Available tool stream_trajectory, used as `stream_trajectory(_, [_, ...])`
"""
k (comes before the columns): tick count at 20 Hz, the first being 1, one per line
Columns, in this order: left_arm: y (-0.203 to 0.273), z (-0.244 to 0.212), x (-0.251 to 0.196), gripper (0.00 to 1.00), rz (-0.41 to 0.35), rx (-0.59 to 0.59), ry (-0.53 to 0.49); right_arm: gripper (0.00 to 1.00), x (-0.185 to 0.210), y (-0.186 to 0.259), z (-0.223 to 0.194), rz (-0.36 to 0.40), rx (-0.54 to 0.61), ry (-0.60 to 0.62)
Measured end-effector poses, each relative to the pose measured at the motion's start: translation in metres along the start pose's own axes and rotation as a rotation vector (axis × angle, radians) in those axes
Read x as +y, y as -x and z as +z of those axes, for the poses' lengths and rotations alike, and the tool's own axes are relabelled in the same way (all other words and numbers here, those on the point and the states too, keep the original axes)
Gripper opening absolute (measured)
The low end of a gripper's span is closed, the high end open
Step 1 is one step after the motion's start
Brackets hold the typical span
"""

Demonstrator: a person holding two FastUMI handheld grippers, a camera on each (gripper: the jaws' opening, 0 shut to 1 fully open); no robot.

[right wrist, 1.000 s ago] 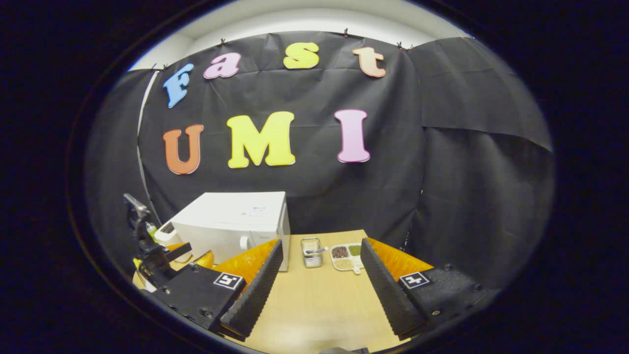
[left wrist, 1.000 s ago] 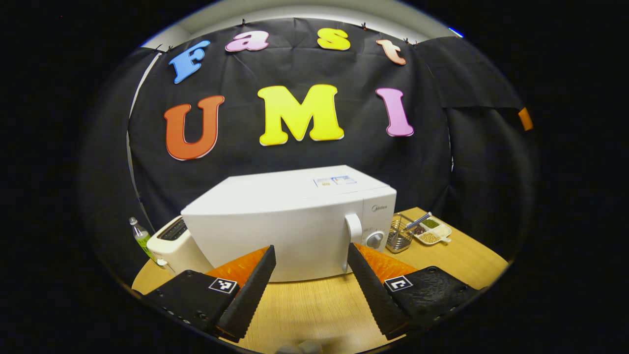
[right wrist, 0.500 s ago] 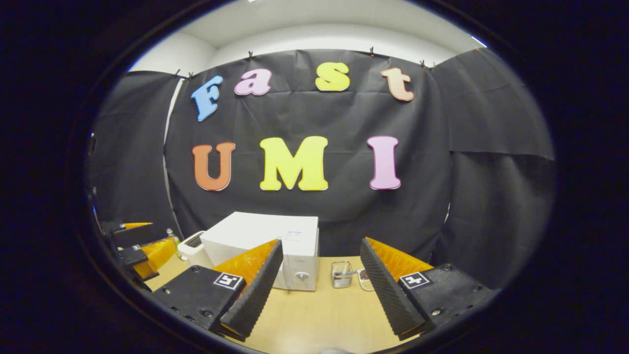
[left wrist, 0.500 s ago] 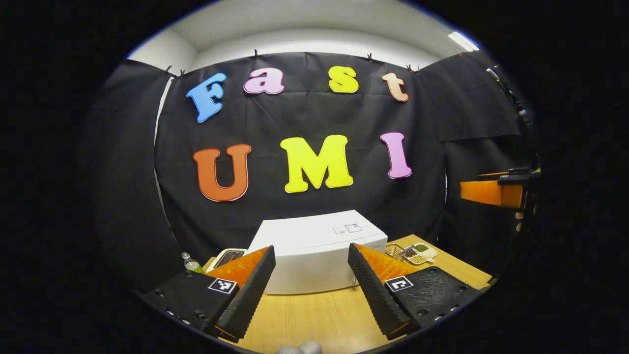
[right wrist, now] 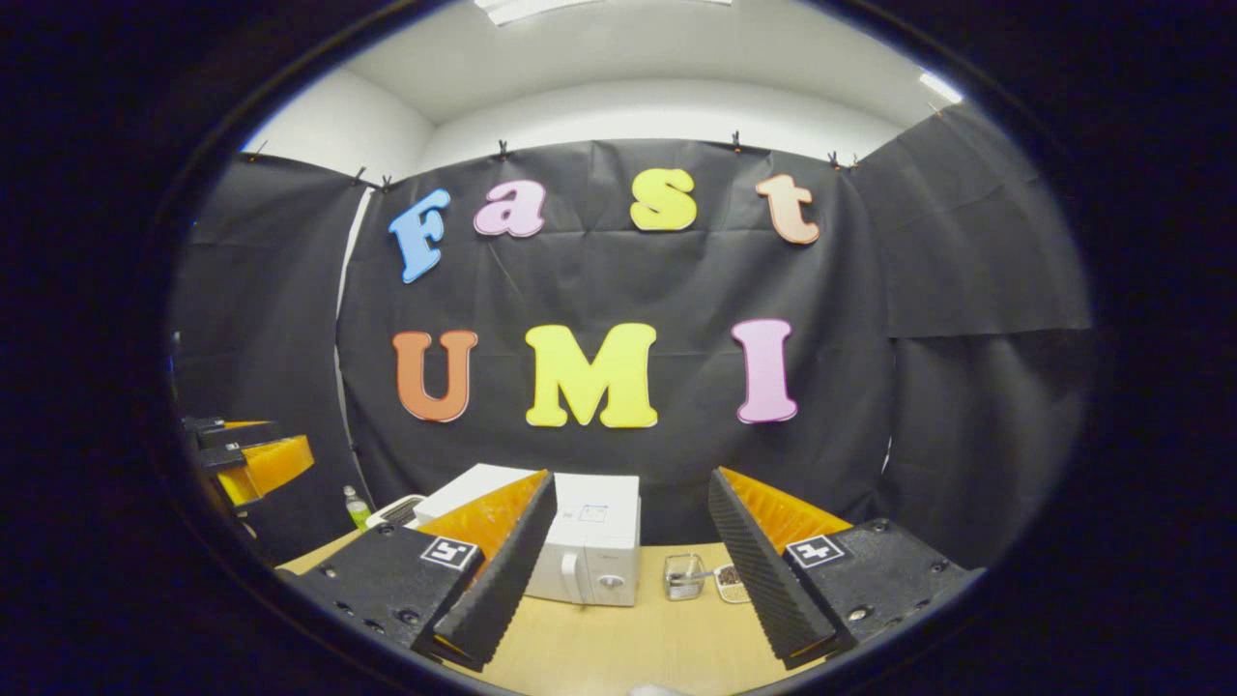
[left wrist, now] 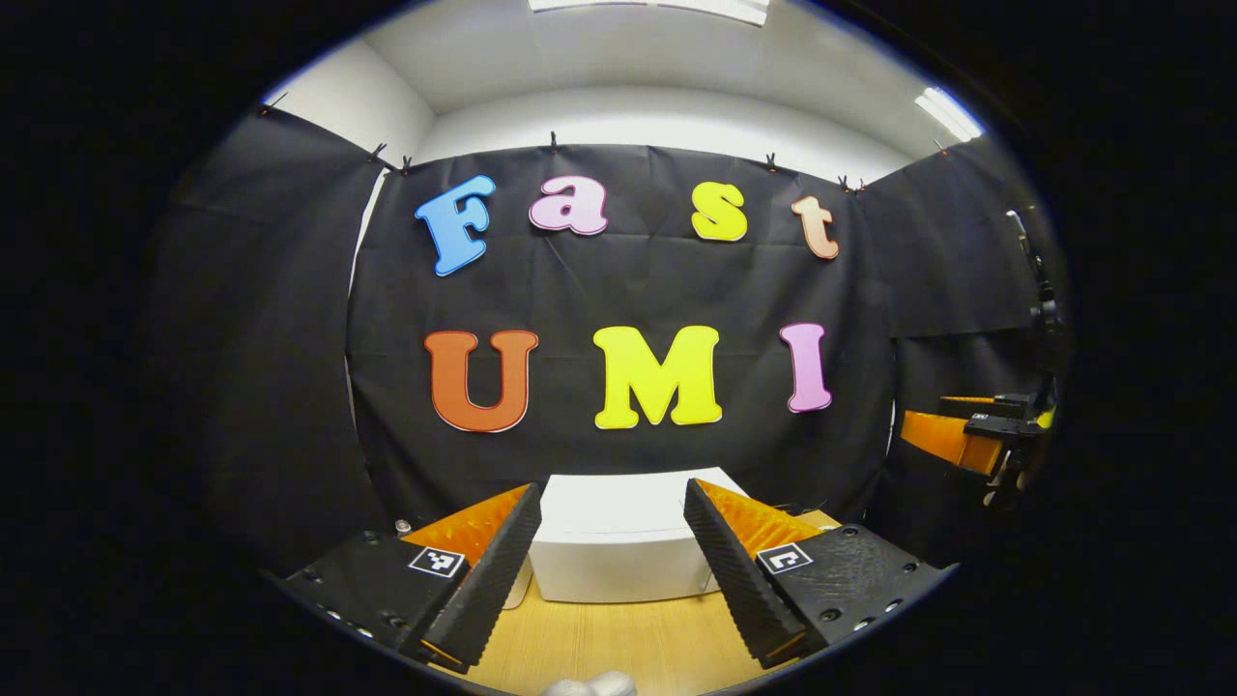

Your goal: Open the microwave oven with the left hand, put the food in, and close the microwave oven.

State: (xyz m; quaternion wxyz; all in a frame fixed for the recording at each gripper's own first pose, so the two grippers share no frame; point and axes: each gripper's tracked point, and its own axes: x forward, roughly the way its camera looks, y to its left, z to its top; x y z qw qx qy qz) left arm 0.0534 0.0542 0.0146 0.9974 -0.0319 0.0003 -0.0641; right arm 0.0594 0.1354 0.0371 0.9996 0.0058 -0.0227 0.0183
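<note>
In the left gripper view, the left gripper [left wrist: 611, 570] hangs over the near part of the wooden table [left wrist: 618, 638] with its fingers spread wide and nothing between them. The microwave [left wrist: 618, 546] sits straight ahead at the back of the table, framed in the gap between the fingers and well apart from them; its door looks closed, and the handle is hidden behind the right-hand finger. Off to the right of the microwave, at the edge of the view, the right gripper [left wrist: 952, 435] is held up in the air.

In the right gripper view, the right gripper [right wrist: 623, 570] is likewise open and empty. The microwave [right wrist: 585, 541] stands to the left of centre, its door handle [right wrist: 578, 578] and knob [right wrist: 609, 582] facing the camera. Just right of the microwave sit a small wire basket [right wrist: 684, 576] and a divided tray of food [right wrist: 730, 580]. A bottle [right wrist: 356, 505] stands left of the microwave, and the left gripper [right wrist: 253, 462] hangs farther left.

Both grippers are far back, so the risk lies in the approach: the left one could miss the slim handle or shove the microwave backward if it comes in off line. Nothing is held yet, and the small tray could tip if pinched at one edge.
</note>
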Motion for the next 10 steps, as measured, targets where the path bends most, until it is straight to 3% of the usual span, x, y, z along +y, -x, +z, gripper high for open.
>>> stream_trajectory(4, [0.004, 0.016, 0.006, 0.94, 0.026, -0.045, -0.006, 0.92, 0.0, 0.008, 0.005, -0.006, -0.003, -0.004])
stream_trajectory(5, [0.005, 0.018, 0.007, 0.94, 0.029, -0.051, -0.009, 1.0, 0.0, 0.009, 0.005, -0.005, 0.001, -0.005])
stream_trajectory(6, [0.005, 0.018, 0.007, 0.94, 0.033, -0.053, -0.011, 0.92, 0.0, 0.011, 0.005, -0.004, 0.005, -0.007])
stream_trajectory(7, [0.005, 0.018, 0.006, 0.94, 0.03, -0.056, -0.012, 0.92, 0.001, 0.011, 0.005, -0.001, 0.008, -0.009])
stream_trajectory(8, [0.005, 0.018, 0.006, 0.94, 0.031, -0.054, -0.014, 1.0, 0.001, 0.012, 0.005, -0.001, 0.012, -0.007])
stream_trajectory(9, [0.004, 0.017, 0.007, 0.94, 0.032, -0.049, -0.015, 0.92, 0.0, 0.014, 0.005, -0.004, 0.015, -0.006])
stream_trajectory(10, [0.006, 0.017, 0.006, 0.94, 0.033, -0.046, -0.016, 1.0, 0.001, 0.015, 0.005, -0.002, 0.014, -0.006])
